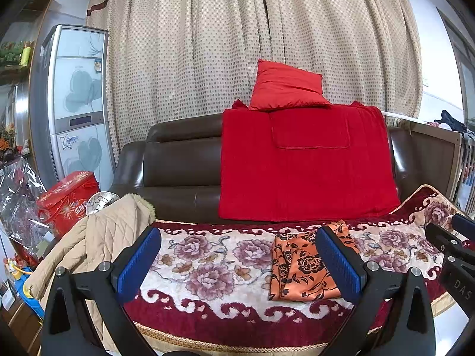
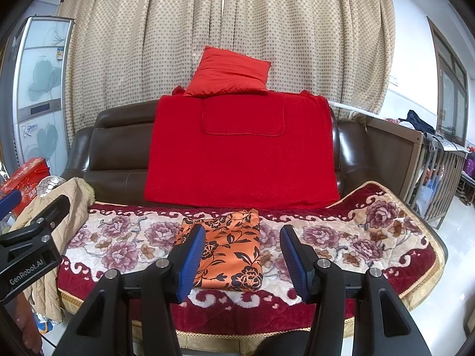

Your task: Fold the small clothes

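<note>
Cloth [image 2: 228, 246] lies already folded on the sofa blanket [image 2: 371, 237], so both hand-held grippers, left [image 1: 240, 264] and right [image 2: 242, 261], released and empty, should only smooth edges.

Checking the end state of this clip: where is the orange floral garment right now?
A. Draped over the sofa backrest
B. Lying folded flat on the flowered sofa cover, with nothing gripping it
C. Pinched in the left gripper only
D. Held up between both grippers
B: the orange floral garment lies as a flat folded rectangle on the flowered sofa cover, while the right gripper and left gripper stand open with nothing between their pads.
</note>
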